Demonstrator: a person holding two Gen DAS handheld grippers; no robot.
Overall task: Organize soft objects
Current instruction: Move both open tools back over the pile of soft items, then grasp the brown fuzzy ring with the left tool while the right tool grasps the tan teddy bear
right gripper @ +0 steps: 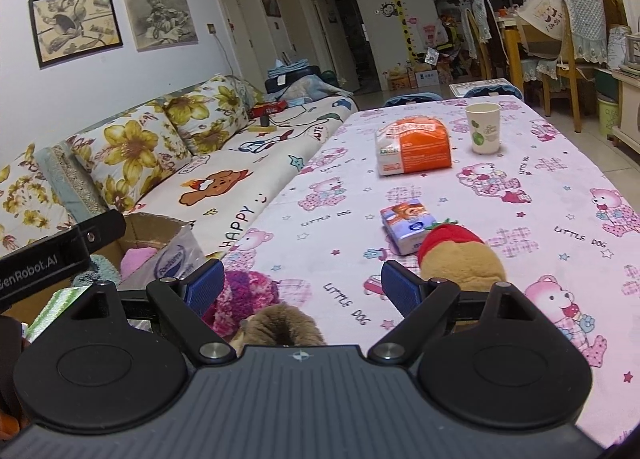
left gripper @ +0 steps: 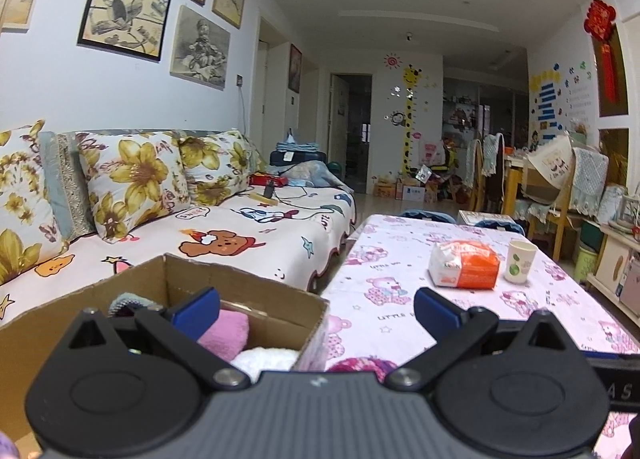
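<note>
- Left wrist view: the left tool (left gripper: 316,309) hangs wide and holds nothing, its left pad over the box (left gripper: 256,301) and its right pad over the tabletop (left gripper: 560,299).
- Inside the box lie a pink cloth (left gripper: 226,333), a white fluffy item (left gripper: 266,363) and a teal knit piece (left gripper: 132,301) (only partly seen behind the tool).
- The box stands at the tabletop's left edge, just beside the sofa (left gripper: 240,235).
- Farther off on the tabletop, an orange-and-white pack (left gripper: 464,269) lies just beside a paper cup (left gripper: 519,261).
- Right wrist view: the right tool (right gripper: 302,285) is also spread wide and empty, low over the tabletop near the box.
- Between its pads, close to the camera, sit a purple pompom (right gripper: 248,295) and a brown furry toy (right gripper: 280,325), touching each other.
- A tan plush with a red top (right gripper: 460,255) lies at the right pad, touching a small tissue pack (right gripper: 408,225) behind it.
- At the left edge of this view the left tool's black body crosses above the box.
</note>
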